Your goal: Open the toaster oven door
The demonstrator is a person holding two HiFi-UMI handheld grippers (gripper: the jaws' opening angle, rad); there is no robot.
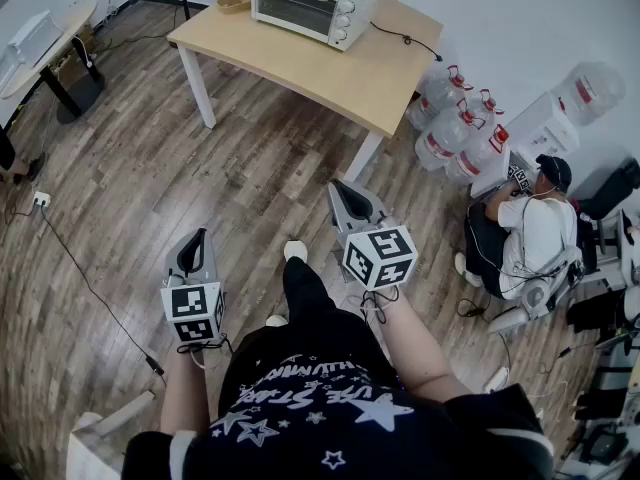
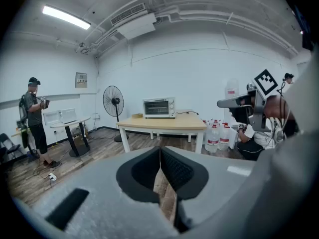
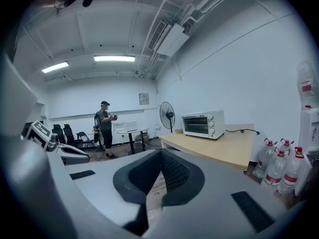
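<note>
A white toaster oven (image 1: 313, 3) with its glass door closed stands at the far end of a light wooden table (image 1: 340, 68). I stand well back from it on the wood floor. My left gripper (image 1: 198, 238) and right gripper (image 1: 341, 188) both point toward the table, far short of it. In the left gripper view the oven (image 2: 159, 107) is small and distant, and the left gripper (image 2: 160, 151) has its pads together with nothing between them. In the right gripper view the oven (image 3: 202, 124) sits to the right, and the right gripper (image 3: 160, 156) is shut and empty too.
Several water jugs (image 1: 460, 128) stand right of the table, beside a seated person (image 1: 525, 233). A small basket (image 1: 234, 3) lies left of the oven. A standing fan (image 2: 114, 103), a round side table (image 1: 40, 43) and a standing person (image 2: 35, 118) are at the left. A cable (image 1: 90, 288) crosses the floor.
</note>
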